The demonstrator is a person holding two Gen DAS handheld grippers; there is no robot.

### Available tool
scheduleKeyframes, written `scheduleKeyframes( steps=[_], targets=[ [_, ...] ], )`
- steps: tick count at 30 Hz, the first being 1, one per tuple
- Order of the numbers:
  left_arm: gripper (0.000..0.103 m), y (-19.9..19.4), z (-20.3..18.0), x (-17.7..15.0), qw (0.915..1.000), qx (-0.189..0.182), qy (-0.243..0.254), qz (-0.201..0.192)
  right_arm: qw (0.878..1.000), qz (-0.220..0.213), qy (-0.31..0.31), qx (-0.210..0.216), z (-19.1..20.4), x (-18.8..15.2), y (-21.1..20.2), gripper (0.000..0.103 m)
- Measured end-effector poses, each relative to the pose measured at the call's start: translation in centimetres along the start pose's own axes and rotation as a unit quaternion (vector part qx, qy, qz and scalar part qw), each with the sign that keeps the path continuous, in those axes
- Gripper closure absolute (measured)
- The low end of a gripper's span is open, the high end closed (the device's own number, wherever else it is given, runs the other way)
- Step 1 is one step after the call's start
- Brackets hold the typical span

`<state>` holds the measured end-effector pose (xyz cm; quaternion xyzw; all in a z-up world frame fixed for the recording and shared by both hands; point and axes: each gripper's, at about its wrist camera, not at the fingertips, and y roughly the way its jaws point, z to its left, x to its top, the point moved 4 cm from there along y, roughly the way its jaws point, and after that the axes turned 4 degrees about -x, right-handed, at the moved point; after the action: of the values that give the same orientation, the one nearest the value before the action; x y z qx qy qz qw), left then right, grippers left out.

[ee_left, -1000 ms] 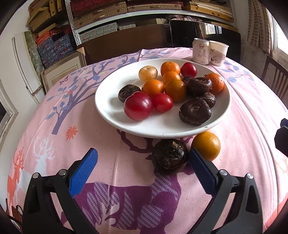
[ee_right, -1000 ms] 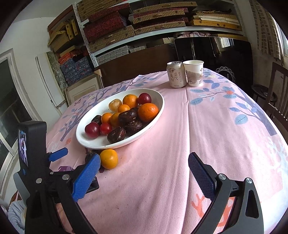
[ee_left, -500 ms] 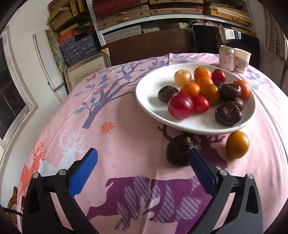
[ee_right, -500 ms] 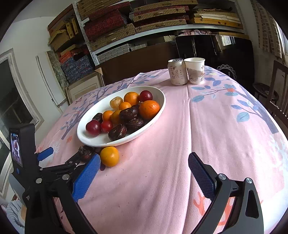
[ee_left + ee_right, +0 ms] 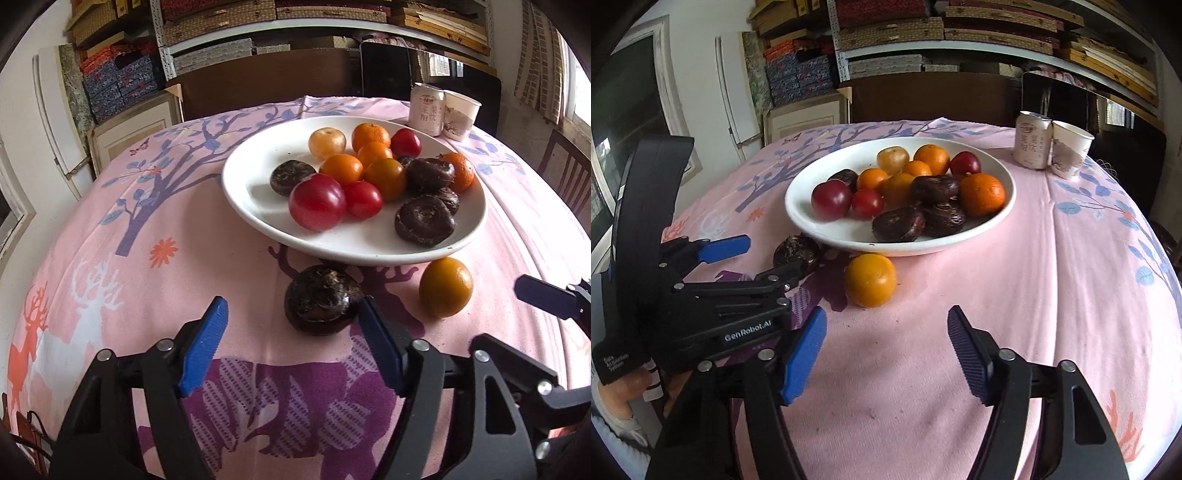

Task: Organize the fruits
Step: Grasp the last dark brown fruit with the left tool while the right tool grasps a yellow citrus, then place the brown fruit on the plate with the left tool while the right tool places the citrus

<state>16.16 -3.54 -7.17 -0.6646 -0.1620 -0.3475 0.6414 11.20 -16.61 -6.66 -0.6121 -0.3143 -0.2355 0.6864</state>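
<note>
A white plate [image 5: 255, 184] [image 5: 798, 210] holds several oranges, red fruits and dark brown fruits. On the cloth in front of it lie a dark brown fruit [image 5: 321, 299] [image 5: 796, 253] and an orange [image 5: 446, 287] [image 5: 870, 279]. My left gripper [image 5: 291, 332] [image 5: 764, 258] is open, its right finger beside the dark fruit. My right gripper [image 5: 886, 347] is open and empty, just short of the loose orange; one of its fingertips [image 5: 543, 295] shows at the right of the left wrist view.
A drink can [image 5: 426, 109] [image 5: 1032, 140] and a paper cup [image 5: 461, 114] [image 5: 1071, 149] stand behind the plate. The round table has a pink patterned cloth [image 5: 1052, 295]. Shelves of boxes and a dark chair [image 5: 266, 85] stand beyond.
My left gripper swung left, then back toward the dark fruit, its jaws now narrower. My right gripper moved forward and left toward the loose orange, jaws narrower.
</note>
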Motion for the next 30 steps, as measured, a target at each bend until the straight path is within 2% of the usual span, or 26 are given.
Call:
scheduleKeyframes(
  steps=[2,4,7,9,16,17,18,21,24,26,27,29,30],
  targets=[
    [0.038,0.5,-0.1,0.1,0.9999,-0.013,-0.004,0.009,1.000,0.005,-0.008,0.000,0.4,0.4,0.8,0.047],
    [0.042,1.3,0.1,0.1,0.9989,-0.036,-0.016,0.025,1.000,0.021,0.000,0.019,0.7,0.7,1.9,0.062],
    [0.047,1.4,0.1,0.1,0.9983,-0.049,-0.021,0.023,0.998,0.047,0.019,0.045,0.4,0.8,3.3,0.070],
    [0.059,1.2,-0.3,0.1,0.9984,-0.053,-0.010,0.017,0.997,0.043,0.023,0.052,0.3,0.7,3.1,0.071],
    [0.059,-1.6,-0.6,0.0,0.9992,-0.001,0.012,-0.037,0.999,0.012,0.017,0.044,0.0,0.4,0.8,0.074],
    [0.059,-2.1,-0.5,0.1,0.9989,0.005,0.013,-0.045,0.999,0.006,0.021,0.043,-0.2,0.3,0.3,0.075],
    [0.059,-2.6,-0.5,0.1,0.9984,0.010,0.013,-0.054,0.999,-0.001,0.025,0.042,-0.5,0.2,-0.2,0.081],
    [0.059,-4.0,-0.4,0.3,0.9964,0.024,0.012,-0.081,0.998,-0.018,0.036,0.043,-1.3,0.2,-1.5,0.082],
    [0.059,-4.3,-0.3,0.4,0.9960,0.024,0.012,-0.085,0.999,-0.003,0.035,0.042,-1.7,-0.2,-0.9,0.082],
    [0.059,-4.0,-0.1,0.3,0.9967,0.024,0.011,-0.077,0.998,0.007,0.039,0.045,-1.5,-0.2,-0.1,0.080],
    [0.059,-3.9,-0.1,0.3,0.9969,0.025,0.010,-0.074,0.998,0.007,0.038,0.050,-1.3,0.0,0.1,0.061],
    [0.059,-3.8,0.1,0.3,0.9970,0.025,0.007,-0.073,0.999,0.005,0.029,0.046,-0.4,0.2,0.3,0.032],
    [0.059,-3.8,0.1,0.3,0.9969,0.026,0.006,-0.074,0.999,-0.003,0.023,0.045,0.0,0.4,0.3,0.031]
  ],
)
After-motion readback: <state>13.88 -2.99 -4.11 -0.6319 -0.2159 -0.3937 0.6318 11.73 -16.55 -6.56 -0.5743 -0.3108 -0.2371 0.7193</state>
